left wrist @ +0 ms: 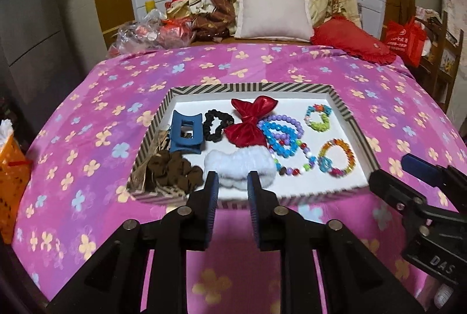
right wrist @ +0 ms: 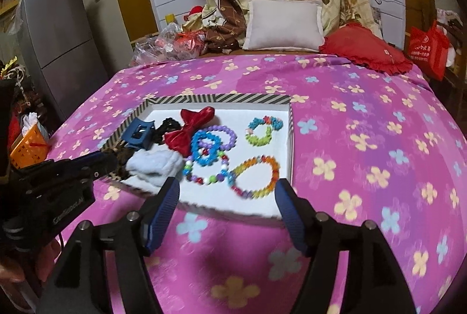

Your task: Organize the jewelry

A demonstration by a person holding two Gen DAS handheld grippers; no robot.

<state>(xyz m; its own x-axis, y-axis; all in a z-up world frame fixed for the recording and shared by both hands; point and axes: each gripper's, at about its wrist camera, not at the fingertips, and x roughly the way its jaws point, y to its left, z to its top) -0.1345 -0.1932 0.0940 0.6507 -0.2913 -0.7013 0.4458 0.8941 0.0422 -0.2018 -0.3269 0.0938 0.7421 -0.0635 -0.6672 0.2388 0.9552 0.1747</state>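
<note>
the left tongs [left wrist: 233, 182] stand partly open with nothing between the pads, low in the left wrist view, in front of the tray's near rim. the right tongs [right wrist: 227, 191] gape wider, also empty, at the lower middle of the right wrist view.

the jewelry sits in the striped tray [left wrist: 204, 88] on the bed [left wrist: 292, 62]: a blue claw clip [left wrist: 186, 135], black scrunchie [left wrist: 217, 125], red bow [left wrist: 251, 121], white fluffy band [left wrist: 239, 166], brown scrunchie [left wrist: 175, 172] and several bead bracelets [left wrist: 281, 135] piled over each other at centre right.

risk, as i judge it: the bracelets overlap, so a pinch on one could drag its neighbours along; the tray rests on soft bedding and might tip if its rim is pressed.

the tray's lower left corner is crowded and hard to read, and motion blur smears its near edge.
</note>
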